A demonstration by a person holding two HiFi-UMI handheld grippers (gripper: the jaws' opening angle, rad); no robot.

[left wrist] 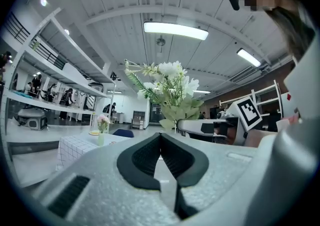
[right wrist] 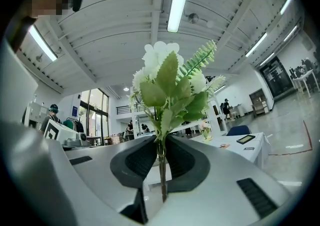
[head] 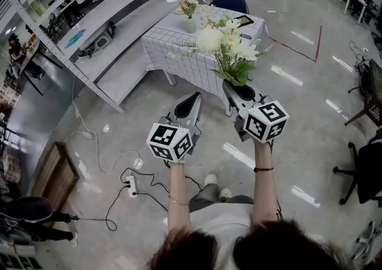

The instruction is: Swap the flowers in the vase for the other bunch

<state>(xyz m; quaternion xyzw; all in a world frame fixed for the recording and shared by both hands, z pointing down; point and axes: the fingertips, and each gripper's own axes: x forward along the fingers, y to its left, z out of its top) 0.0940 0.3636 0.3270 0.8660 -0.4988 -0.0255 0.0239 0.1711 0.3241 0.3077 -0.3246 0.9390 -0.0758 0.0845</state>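
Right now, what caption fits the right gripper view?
Right gripper clamps a white flower bunch by its stems.

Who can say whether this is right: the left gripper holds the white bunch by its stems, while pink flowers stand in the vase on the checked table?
Not quite: the right gripper holds the white bunch by its stems, as the right gripper view shows; the left gripper is shut and empty. The rest stands.
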